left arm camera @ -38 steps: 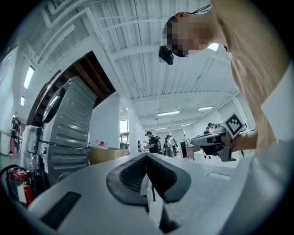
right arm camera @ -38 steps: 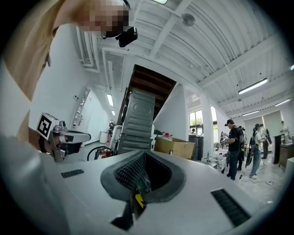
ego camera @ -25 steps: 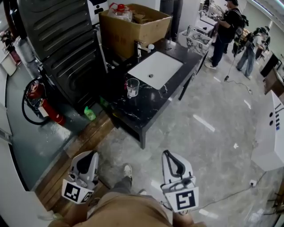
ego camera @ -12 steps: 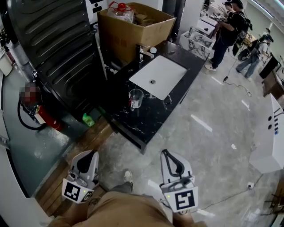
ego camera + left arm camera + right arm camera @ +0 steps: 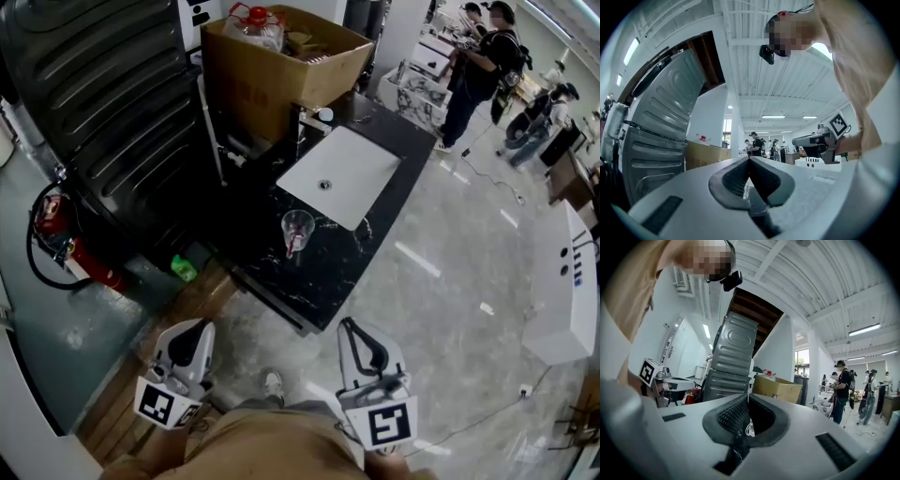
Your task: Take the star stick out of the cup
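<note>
A clear glass cup (image 5: 298, 231) stands on the black marble counter (image 5: 309, 272), in front of the white sink. A thin red stick leans inside it; its star end is too small to make out. Both grippers hang low near my body, well short of the counter. The left gripper (image 5: 199, 326) is shut with nothing in it, and in the left gripper view (image 5: 749, 160) its jaws meet at the tips. The right gripper (image 5: 348, 324) is shut and empty as well, its jaws touching in the right gripper view (image 5: 748, 397).
A white sink basin (image 5: 339, 175) is set in the counter, with a cardboard box (image 5: 281, 56) behind it. A dark ribbed metal panel (image 5: 103, 112) leans at the left above a fire extinguisher (image 5: 84, 258) and a green bottle (image 5: 184, 269). People (image 5: 478, 66) stand far right.
The counter and cup have slid down and to the right in the head view, so they sit nearer. Both grippers stay shut in the same place in the frame.
</note>
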Demonstrator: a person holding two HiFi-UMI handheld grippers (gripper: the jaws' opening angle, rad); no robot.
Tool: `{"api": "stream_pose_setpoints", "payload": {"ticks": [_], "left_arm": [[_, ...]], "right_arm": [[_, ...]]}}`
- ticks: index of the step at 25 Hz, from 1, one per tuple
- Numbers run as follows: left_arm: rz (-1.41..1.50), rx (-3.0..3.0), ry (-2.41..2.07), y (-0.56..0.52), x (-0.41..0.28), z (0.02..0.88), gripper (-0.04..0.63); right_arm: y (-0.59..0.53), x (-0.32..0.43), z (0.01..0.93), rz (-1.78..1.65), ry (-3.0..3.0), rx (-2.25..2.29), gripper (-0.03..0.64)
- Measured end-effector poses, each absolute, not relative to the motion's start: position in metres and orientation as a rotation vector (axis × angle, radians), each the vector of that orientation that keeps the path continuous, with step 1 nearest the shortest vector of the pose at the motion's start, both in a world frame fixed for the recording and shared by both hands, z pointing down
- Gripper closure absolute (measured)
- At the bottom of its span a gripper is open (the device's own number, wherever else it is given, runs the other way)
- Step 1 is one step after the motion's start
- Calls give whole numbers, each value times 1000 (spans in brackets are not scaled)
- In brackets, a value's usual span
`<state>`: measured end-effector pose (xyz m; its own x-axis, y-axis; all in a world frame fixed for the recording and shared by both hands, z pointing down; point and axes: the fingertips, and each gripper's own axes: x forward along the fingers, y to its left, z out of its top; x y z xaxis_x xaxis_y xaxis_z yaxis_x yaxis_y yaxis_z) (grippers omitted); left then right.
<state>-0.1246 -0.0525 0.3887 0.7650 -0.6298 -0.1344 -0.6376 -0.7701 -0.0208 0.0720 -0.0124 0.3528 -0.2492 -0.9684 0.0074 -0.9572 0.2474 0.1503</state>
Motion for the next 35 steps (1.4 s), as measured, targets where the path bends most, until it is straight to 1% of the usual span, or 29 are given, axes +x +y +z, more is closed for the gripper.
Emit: {"api": "stream_pose_setpoints", "payload": {"ticks": [15,27,35], "left_arm": [[162,-2877,1070,-97,-123,384,595],[168,-2784,1218,-117,-91,373,595],[153,-2760,1246,-123,-80,373,595]], "right_arm": [[-68,73,343,-223,-2441,1827,612],[-109,109,345,-227,-2549,1696,612],[-121,109,355,-199,-2613,1595,612]]}}
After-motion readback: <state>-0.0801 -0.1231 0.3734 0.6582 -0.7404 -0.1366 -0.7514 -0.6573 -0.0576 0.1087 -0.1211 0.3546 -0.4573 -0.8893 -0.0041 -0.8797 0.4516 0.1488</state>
